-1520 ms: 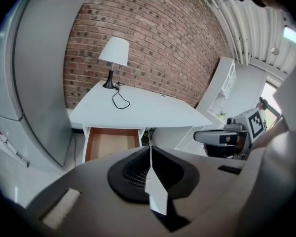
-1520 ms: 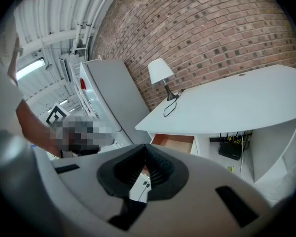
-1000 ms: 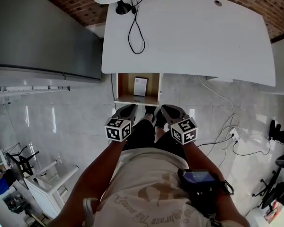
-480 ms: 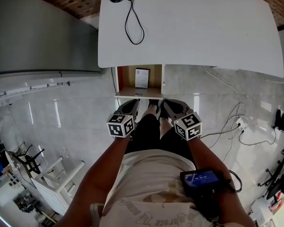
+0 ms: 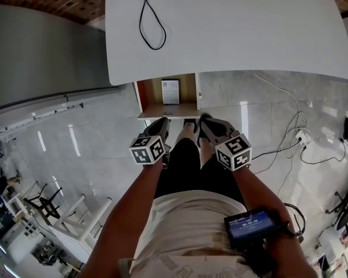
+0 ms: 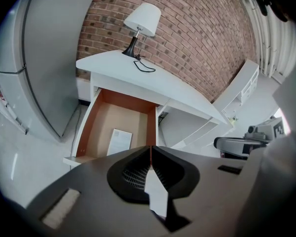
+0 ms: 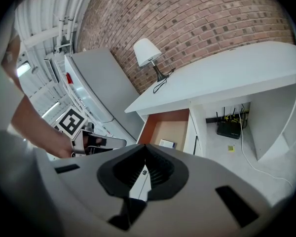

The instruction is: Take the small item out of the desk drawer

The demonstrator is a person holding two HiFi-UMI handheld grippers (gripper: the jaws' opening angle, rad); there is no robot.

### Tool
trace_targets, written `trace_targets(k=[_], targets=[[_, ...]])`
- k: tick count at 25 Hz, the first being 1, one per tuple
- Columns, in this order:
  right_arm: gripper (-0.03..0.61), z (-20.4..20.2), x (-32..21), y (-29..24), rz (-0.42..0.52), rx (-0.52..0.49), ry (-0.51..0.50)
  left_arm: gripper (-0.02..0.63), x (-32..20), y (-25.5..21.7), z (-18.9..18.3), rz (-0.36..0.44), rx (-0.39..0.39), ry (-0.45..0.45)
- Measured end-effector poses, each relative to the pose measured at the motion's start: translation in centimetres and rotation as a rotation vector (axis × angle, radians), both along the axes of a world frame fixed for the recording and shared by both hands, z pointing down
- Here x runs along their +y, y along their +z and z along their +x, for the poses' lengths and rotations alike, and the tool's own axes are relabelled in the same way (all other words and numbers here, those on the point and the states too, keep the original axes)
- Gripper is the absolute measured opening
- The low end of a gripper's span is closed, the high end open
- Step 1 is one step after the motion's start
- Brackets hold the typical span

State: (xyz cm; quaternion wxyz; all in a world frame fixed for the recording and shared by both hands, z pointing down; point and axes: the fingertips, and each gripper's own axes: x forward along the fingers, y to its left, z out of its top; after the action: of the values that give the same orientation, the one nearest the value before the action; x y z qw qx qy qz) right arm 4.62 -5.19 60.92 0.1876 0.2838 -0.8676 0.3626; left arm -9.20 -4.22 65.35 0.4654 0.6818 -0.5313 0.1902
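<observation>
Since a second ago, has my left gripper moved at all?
Yes. In the head view the left gripper has edged closer to the front edge of the open drawer.

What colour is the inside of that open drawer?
Orange-brown drawer interior; left gripper view shows it best.

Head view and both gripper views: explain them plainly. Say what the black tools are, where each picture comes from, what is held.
A person carries two black two-jaw grippers. The head view looks down from the person's head: the left gripper and right gripper point toward the open brown wooden drawer under the white desk. The other two pictures come from cameras on each gripper, looking along its jaws. Both pairs of jaws are shut, holding nothing. A white-shaded lamp stands on the desk. A small flat white item lies in the drawer.
</observation>
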Motion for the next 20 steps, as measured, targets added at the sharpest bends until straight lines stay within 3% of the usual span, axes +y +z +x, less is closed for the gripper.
trace_targets(k=[14,20], targets=[[0.006,0.0,-0.4,4.0,-0.029,0.010,-0.004,0.017,-1.6,4.9,-0.3,-0.039,-0.055,0.032],[0.006,0.8,0.0,5.4,-0.054,0.010,0.019,0.083,-3.2,6.9,-0.3,-0.066,-0.096,0.096]])
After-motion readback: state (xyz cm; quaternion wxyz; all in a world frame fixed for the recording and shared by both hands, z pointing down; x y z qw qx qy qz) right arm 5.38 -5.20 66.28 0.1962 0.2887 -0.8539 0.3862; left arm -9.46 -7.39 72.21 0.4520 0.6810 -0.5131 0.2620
